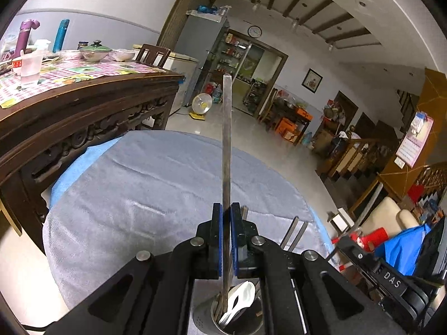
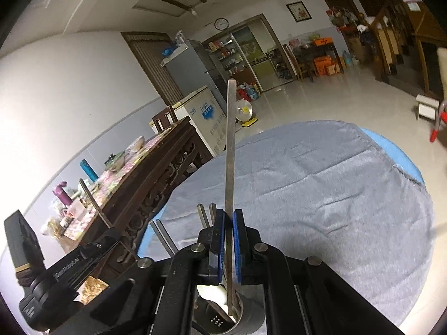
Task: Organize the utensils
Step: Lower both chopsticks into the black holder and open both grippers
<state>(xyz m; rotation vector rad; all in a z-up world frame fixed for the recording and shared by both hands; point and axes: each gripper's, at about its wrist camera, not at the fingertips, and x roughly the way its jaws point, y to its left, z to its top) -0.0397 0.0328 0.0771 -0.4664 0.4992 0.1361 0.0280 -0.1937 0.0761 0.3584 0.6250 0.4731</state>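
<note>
left claw [image 1: 226,240]: clamped on chopstick [image 1: 226,145] | right claw [image 2: 229,241]: clamped on second chopstick [image 2: 230,150] | both tips in holder [image 2: 245,322] | tabletop [image 2: 321,184]

Brushed metal chopstick [image 1: 226,145], fuzzy grey cloth [image 1: 145,184], carved glossy wood table [image 1: 83,117].
</note>
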